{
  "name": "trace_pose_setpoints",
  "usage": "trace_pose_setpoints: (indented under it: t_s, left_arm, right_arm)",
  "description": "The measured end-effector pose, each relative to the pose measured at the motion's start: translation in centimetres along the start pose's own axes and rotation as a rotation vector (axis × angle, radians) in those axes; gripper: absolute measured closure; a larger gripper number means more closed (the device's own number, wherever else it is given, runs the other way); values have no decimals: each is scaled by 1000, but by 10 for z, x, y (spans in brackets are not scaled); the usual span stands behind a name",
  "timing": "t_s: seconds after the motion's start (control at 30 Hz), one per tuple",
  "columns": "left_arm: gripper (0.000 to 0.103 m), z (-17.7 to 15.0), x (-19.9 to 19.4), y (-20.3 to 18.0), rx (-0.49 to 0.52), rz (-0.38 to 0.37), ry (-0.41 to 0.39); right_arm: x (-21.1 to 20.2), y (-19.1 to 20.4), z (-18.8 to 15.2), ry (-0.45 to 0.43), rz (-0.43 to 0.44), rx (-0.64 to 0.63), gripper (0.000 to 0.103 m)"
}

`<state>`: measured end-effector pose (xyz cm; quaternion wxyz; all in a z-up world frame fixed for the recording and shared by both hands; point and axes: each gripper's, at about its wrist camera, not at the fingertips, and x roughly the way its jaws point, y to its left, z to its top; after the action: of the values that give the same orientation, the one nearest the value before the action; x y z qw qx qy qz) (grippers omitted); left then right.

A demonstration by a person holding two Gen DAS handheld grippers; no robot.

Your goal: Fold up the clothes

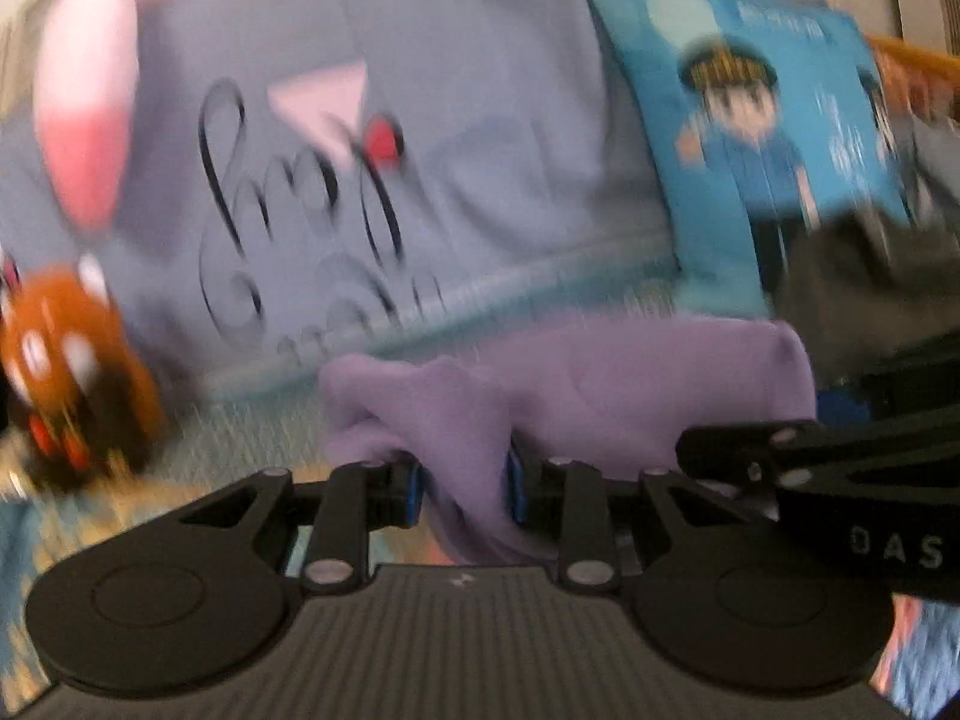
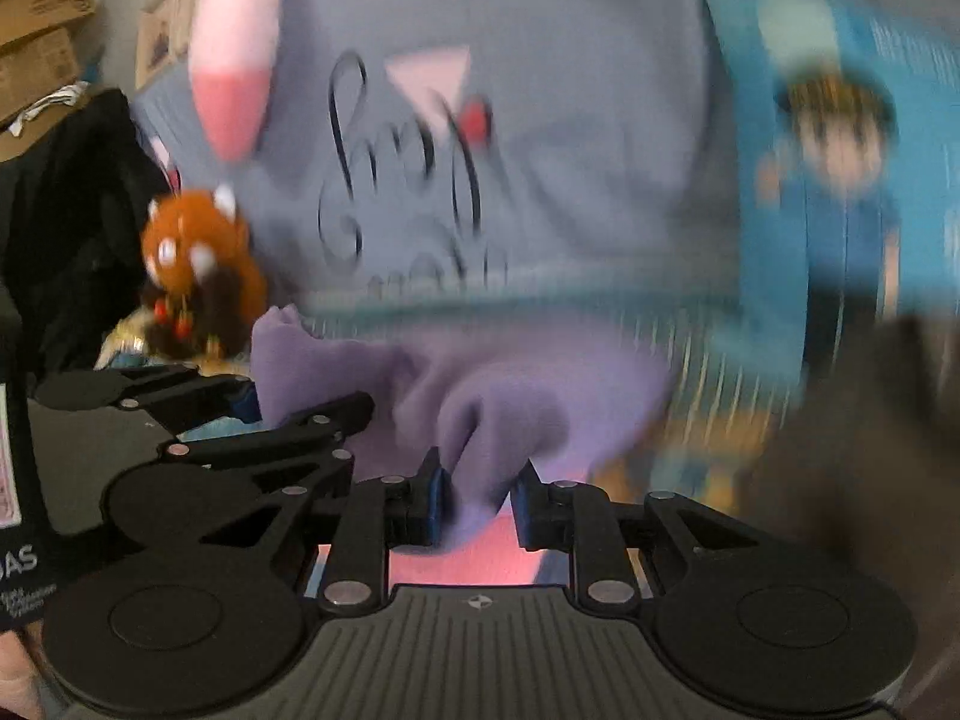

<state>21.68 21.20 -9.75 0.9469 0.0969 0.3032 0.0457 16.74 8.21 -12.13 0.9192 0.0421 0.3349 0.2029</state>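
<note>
A lilac garment (image 1: 576, 384) hangs bunched between both grippers. In the left wrist view my left gripper (image 1: 465, 489) is shut on a fold of the lilac cloth, which passes between its blue pads (image 1: 413, 492). The right gripper's black linkage (image 1: 840, 474) reaches in from the right beside it. In the right wrist view my right gripper (image 2: 480, 498) is shut on another fold of the same lilac garment (image 2: 480, 402). The left gripper's linkage (image 2: 240, 438) lies to its left, close by. Both views are blurred by motion.
A large grey-blue cushion with looping black script (image 1: 372, 168) fills the background. A blue cushion with a cartoon figure (image 1: 762, 138) leans at the right. An orange-brown plush toy (image 2: 198, 264) sits at the left, near cardboard boxes (image 2: 42, 36). A dark cloth (image 2: 870, 450) lies at right.
</note>
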Motion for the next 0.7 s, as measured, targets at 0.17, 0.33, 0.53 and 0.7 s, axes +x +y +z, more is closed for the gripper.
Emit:
trace_pose_setpoints:
  t_s: [0.17,0.33,0.53,0.7]
  left_arm:
    - [66,-18,0,8,-71,-19,15]
    - [60,-21,-1,18,-140,-50,51]
    - [52,-40,-19,42,-320,-152,117]
    - [24,-38,-70,58,-292,-109,88]
  right_arm:
    - [-2,-3,-15,8,19,72,82]
    - [1,-3,-14,33,14,74,82]
    - [-4,-28,-25,74,66,270,80]
    - [-37,-34,-20,19,67,306,59]
